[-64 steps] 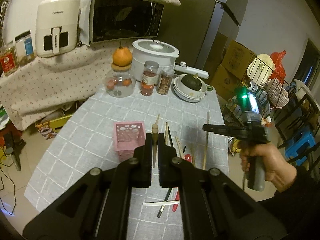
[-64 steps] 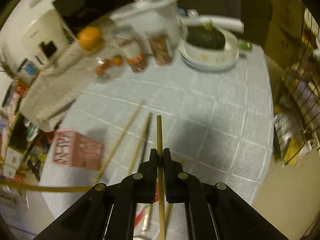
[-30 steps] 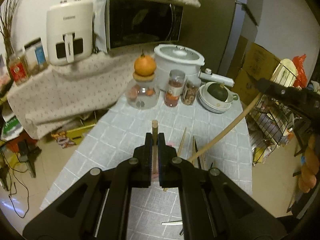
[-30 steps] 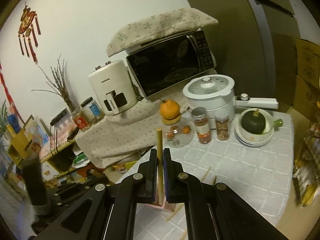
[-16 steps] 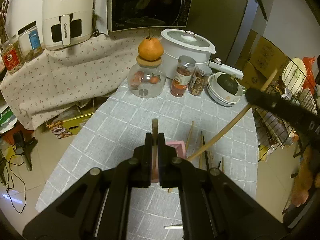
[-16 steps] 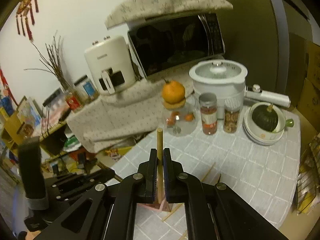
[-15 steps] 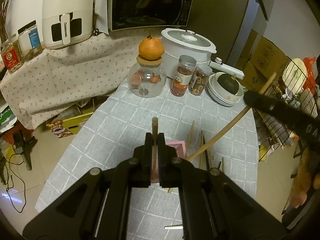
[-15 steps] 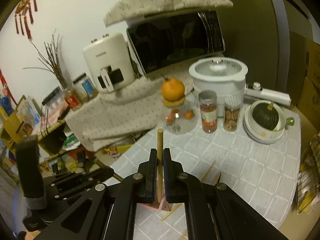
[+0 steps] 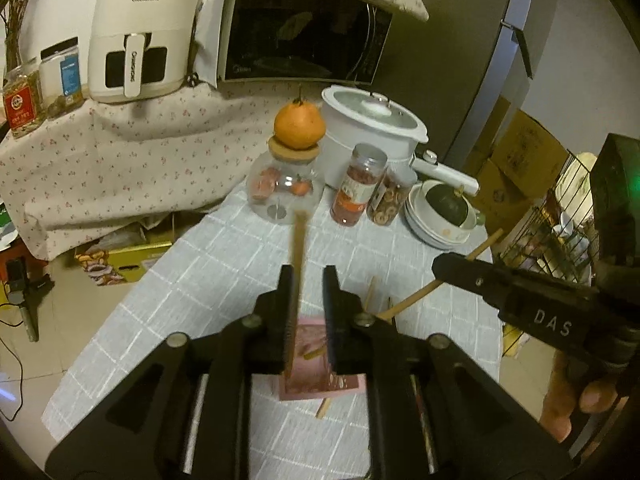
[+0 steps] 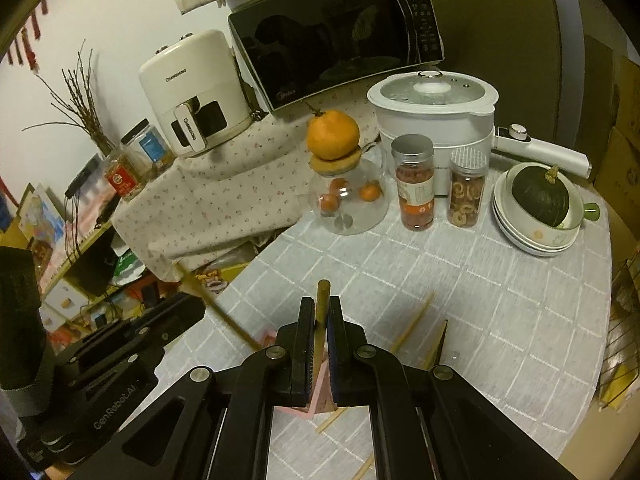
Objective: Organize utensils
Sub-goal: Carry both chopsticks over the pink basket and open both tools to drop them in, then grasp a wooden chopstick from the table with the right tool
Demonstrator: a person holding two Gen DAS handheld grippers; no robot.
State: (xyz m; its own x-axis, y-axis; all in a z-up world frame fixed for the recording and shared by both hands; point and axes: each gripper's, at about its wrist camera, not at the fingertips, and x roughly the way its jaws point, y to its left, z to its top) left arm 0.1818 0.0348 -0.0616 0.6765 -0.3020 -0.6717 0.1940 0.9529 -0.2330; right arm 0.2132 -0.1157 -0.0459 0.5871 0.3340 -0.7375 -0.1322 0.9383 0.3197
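Observation:
A pink utensil basket (image 9: 320, 380) stands on the grey checked tablecloth, right under both grippers; it also shows in the right wrist view (image 10: 320, 394). My left gripper (image 9: 307, 292) is open, with a wooden chopstick (image 9: 298, 256) leaning against its left finger, lower end in the basket. My right gripper (image 10: 318, 322) is shut on a second wooden chopstick (image 10: 321, 308), whose lower end reaches the basket. From the left wrist view the right gripper (image 9: 448, 266) enters from the right, its chopstick (image 9: 416, 300) slanting down into the basket.
Loose chopsticks (image 10: 412, 330) lie on the cloth beside the basket. At the back stand a glass jar with an orange (image 9: 288, 188), two spice jars (image 9: 360, 190), a white pot (image 9: 368, 132) and bowls with a squash (image 9: 444, 210). A wire rack (image 9: 560, 216) stands right.
My left gripper has opened; its chopstick now rests loose against one finger. Both grippers have come lower over the basket. The right gripper stays shut on its chopstick.

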